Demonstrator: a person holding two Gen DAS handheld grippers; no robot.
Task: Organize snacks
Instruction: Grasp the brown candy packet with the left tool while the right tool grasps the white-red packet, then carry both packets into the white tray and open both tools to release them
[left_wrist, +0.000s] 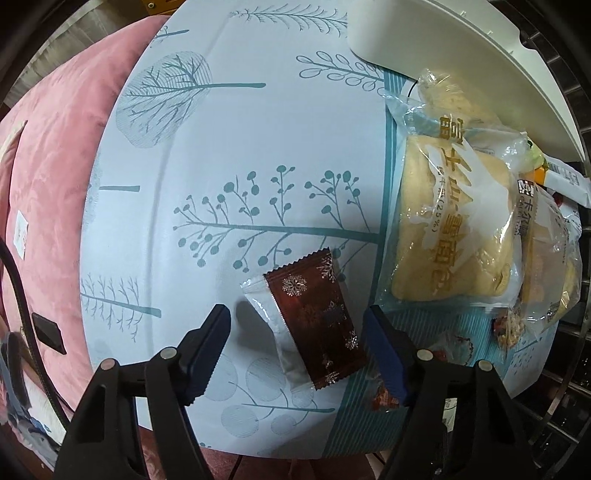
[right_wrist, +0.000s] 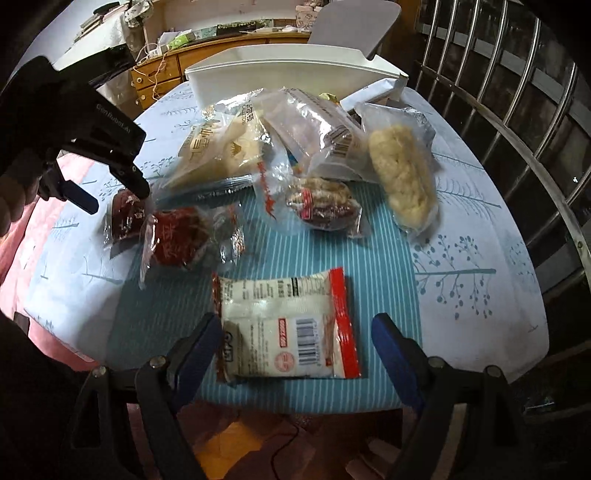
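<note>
A white bin (right_wrist: 280, 70) is seen at the far edge of the tablecloth (right_wrist: 461, 236), and in front of it a heap of bagged breads is piled, with the clear bread bag (left_wrist: 450, 221) lying beside the bin and the pale bread roll (right_wrist: 402, 177) at the heap's railing side. The left gripper (left_wrist: 297, 339) is held low over the cloth with its jaws spread wide around the brown snowflake packet (left_wrist: 314, 321), neither finger being seen to touch it. The right gripper (right_wrist: 295, 343) is likewise spread wide around the white-and-red packet (right_wrist: 288, 328), which lies flat on the striped band nearest the camera.
</note>
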